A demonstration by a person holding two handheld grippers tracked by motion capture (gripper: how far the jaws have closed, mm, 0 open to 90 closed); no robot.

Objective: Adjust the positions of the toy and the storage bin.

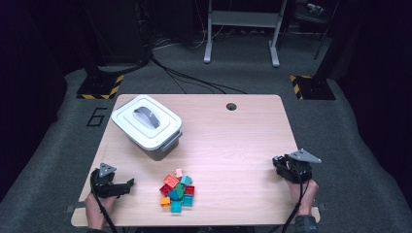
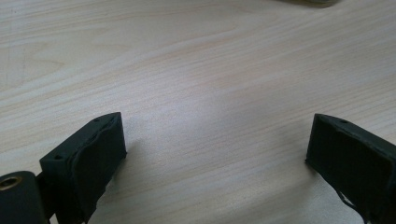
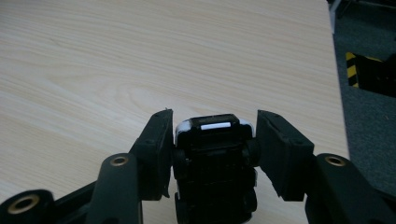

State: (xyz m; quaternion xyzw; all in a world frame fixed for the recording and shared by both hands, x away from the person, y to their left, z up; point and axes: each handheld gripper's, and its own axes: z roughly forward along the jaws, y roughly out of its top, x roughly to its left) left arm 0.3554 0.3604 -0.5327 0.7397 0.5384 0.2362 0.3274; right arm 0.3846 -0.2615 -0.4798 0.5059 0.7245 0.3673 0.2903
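Right gripper [image 3: 212, 135], lower right of the high view, fingers clenched on a small black-and-white toy car [image 3: 212, 154]. Left gripper [image 2: 215, 149] fingers released, bare surface [image 2: 196, 60] between them.

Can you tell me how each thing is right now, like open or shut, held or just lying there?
Storage box: lid on, handle lying flat.
Toy bricks: loose in a heap on the table, untouched.
Left gripper: jaws wide open, nothing between them, just bare table.
Right gripper: jaws closed on a small black and white thing; I can't tell what it is.
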